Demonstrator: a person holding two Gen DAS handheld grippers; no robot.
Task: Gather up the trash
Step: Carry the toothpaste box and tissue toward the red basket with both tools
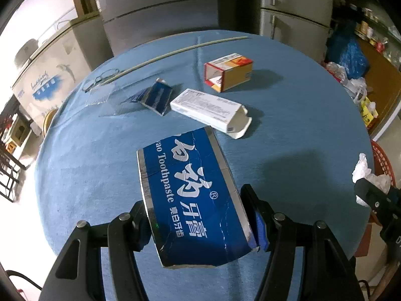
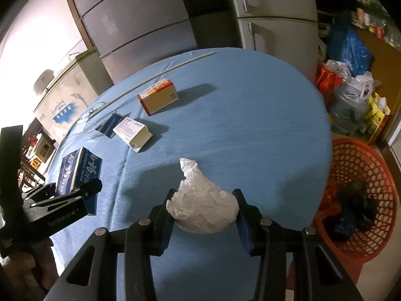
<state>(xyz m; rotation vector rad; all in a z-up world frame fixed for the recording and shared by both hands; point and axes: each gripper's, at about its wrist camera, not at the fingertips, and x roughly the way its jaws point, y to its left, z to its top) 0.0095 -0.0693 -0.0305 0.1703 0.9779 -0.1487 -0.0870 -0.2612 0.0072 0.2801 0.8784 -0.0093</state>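
The left gripper (image 1: 198,215) had its jaws clamped on the two long sides of a blue toothpaste box (image 1: 193,195), which filled the lower centre of the left wrist view. The box's long axis ran away from the camera, its far end tipped toward the upper left of the frame, with the printed face up. In the right wrist view the same box (image 2: 80,173) showed at the lower left, held above the blue-clothed counter (image 2: 250,125).

The right gripper (image 2: 203,210) had its jaws closed against a crumpled white tissue (image 2: 203,205) at the lower centre of that view, a twisted tail of it pointing toward the top of the frame.

Three boxes lay on the counter in the upper half of the left wrist view. An orange box (image 1: 229,74) lay on its side with its open end facing the lower left, something white inside. A long white box (image 1: 210,110) ran from upper left to lower right, its flap open at the lower right end. A flattened dark blue box (image 1: 155,97) lay just to its left.

A red mesh basket (image 2: 361,193) stood off the counter at the right edge, holding dark and orange crumpled material.
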